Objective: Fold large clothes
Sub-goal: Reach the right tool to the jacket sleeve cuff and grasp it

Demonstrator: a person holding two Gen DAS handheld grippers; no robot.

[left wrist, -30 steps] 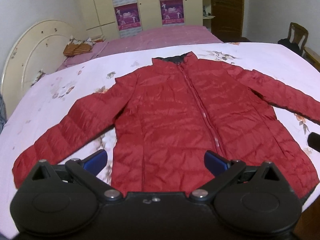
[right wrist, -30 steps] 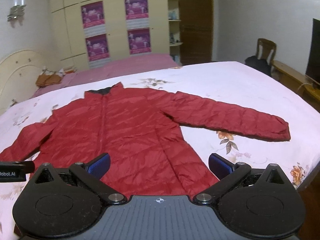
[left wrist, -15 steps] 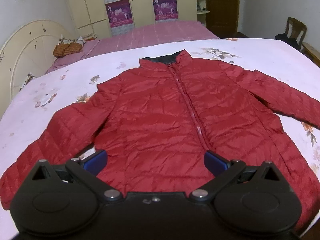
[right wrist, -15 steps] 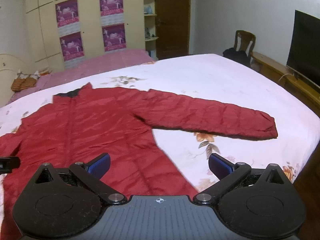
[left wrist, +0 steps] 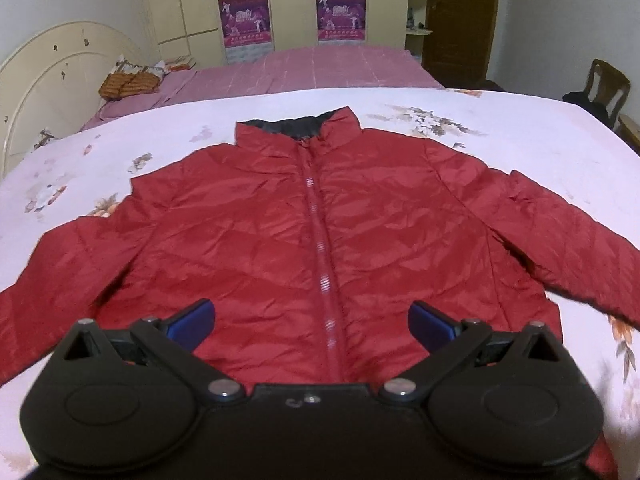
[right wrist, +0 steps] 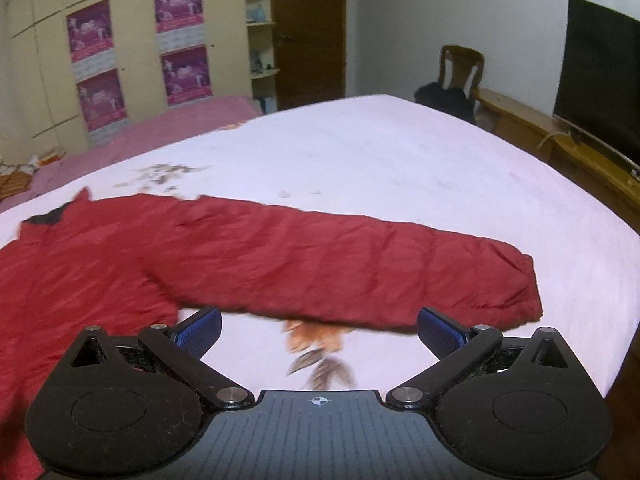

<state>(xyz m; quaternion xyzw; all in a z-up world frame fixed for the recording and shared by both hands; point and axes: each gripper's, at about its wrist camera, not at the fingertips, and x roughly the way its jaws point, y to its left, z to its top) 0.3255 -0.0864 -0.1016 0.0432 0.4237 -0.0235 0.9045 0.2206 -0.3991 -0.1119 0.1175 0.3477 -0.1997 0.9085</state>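
Jaws on both the left gripper (left wrist: 311, 322) and right gripper (right wrist: 319, 330) stand spread wide, gripping nothing. Red jacket (left wrist: 320, 232) lies flat and zipped on the floral bedsheet (left wrist: 520, 128), collar away from the cameras, sleeves spread outward. Right sleeve (right wrist: 360, 272) extends across the sheet just ahead of the right gripper. Surroundings noted: pink bed (left wrist: 304, 68), wardrobe with posters (right wrist: 132, 60), wooden chair (right wrist: 460, 68), television (right wrist: 600, 80).
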